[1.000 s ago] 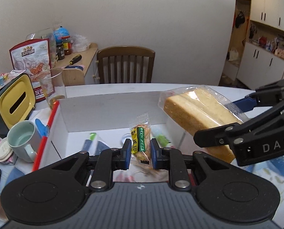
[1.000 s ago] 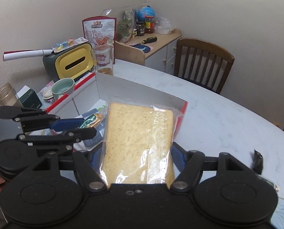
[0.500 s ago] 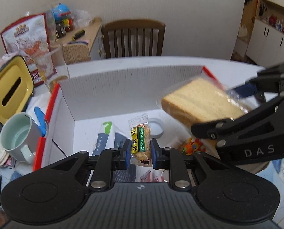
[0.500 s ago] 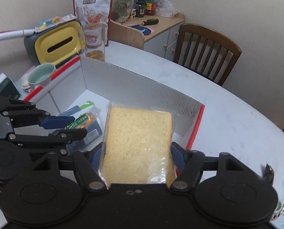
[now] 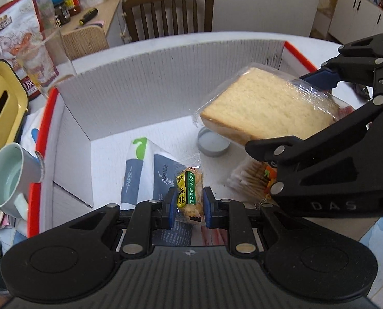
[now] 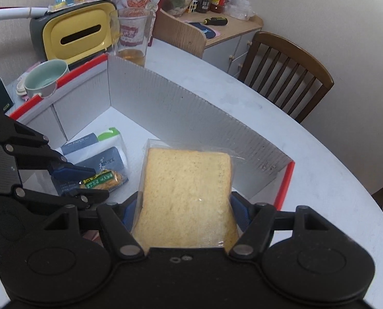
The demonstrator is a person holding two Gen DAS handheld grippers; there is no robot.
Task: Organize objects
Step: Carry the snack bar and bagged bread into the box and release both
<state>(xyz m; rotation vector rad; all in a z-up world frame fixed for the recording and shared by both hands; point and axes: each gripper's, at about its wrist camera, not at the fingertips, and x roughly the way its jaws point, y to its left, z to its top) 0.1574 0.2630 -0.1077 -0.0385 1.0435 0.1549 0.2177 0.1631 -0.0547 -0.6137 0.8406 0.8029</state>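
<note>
In the left wrist view, the left gripper (image 5: 187, 200) pinches a small snack packet (image 5: 189, 193) by its lower half, above the open white box (image 5: 165, 77). The packet looks light and crinkly, its contents probably brittle, so a soft pinch on the wrapper edge suits it. Below it lie tissue packs (image 5: 145, 172), a grey lid (image 5: 213, 144) and a bundle of cotton swabs (image 5: 250, 177), which leave little bare floor. The right gripper (image 5: 289, 113) crosses in from the right, clamped on a bagged slice of bread (image 5: 263, 110) that hangs over the lid. A mug (image 5: 8, 177) sits at the box's left rim.

In the right wrist view, the right gripper (image 6: 185, 211) squeezes the bread (image 6: 189, 190) across its width. It is soft, easily crushed, and the film is likely slippery. The box's far wall stands close ahead of it, and the left gripper (image 6: 88, 182) holds the snack just beside it, so the two could knock together.
</note>
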